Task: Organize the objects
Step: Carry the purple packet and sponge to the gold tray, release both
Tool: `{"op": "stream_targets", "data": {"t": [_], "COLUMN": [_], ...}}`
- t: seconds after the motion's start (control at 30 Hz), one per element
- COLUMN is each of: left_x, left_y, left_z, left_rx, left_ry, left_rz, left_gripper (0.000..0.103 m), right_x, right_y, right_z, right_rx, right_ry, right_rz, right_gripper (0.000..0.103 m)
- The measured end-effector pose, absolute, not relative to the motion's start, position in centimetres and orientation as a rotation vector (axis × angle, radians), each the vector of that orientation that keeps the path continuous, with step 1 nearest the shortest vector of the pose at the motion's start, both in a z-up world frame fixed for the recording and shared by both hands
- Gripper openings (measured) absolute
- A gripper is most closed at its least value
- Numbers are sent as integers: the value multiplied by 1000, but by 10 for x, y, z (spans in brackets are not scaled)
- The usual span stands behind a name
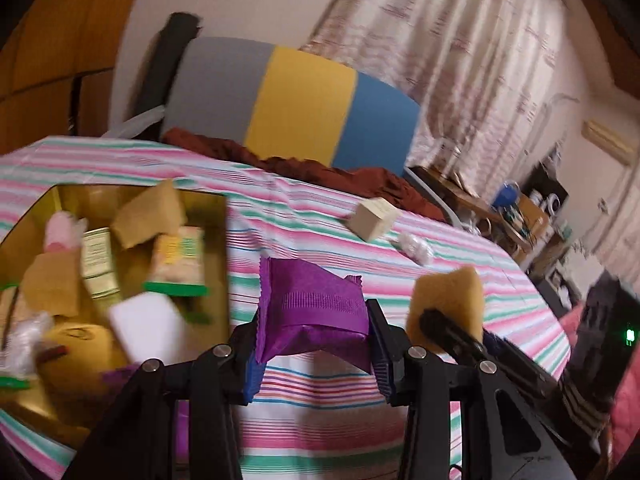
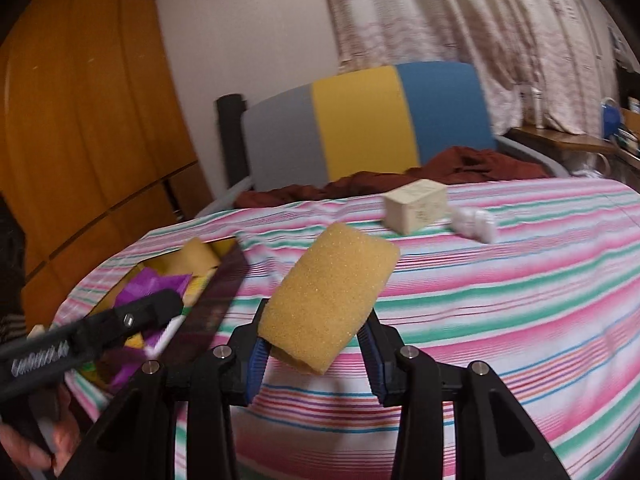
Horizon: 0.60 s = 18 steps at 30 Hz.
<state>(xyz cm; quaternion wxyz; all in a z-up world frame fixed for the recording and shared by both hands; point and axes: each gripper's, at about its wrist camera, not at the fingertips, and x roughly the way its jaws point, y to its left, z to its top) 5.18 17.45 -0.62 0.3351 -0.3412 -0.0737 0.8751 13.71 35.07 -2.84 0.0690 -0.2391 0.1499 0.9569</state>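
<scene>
My left claw [image 1: 312, 340] grips a light crinkly pouch [image 1: 314, 304] mid-body; right claw [image 2: 316, 344] pinches a squashy sponge [image 2: 328, 300] end

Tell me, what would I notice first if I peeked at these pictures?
Probably the left gripper squeezing a shiny purple packet, and the right gripper holding a yellow sponge, both above the striped tablecloth. To the left sits a gold box stuffed with small things.
</scene>
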Motion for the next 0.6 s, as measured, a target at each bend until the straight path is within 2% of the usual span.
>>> {"op": "stream_targets", "data": {"t": [0.4,0.6], "left_x": [-19,-37], "left_y": [87,71], "left_z": [-13,-35], "left_rx": [-997,-1108], "left_ry": [-278,-222], "left_rz": [2430,2448], "left_gripper": [45,44], "right_x": [115,105], "right_y": [296,282], "right_z": [-16,-11], "right_rx": [-794,-814], "right_ry": [382,349], "right_rz": [3022,3057], "right_gripper": [41,41]}}
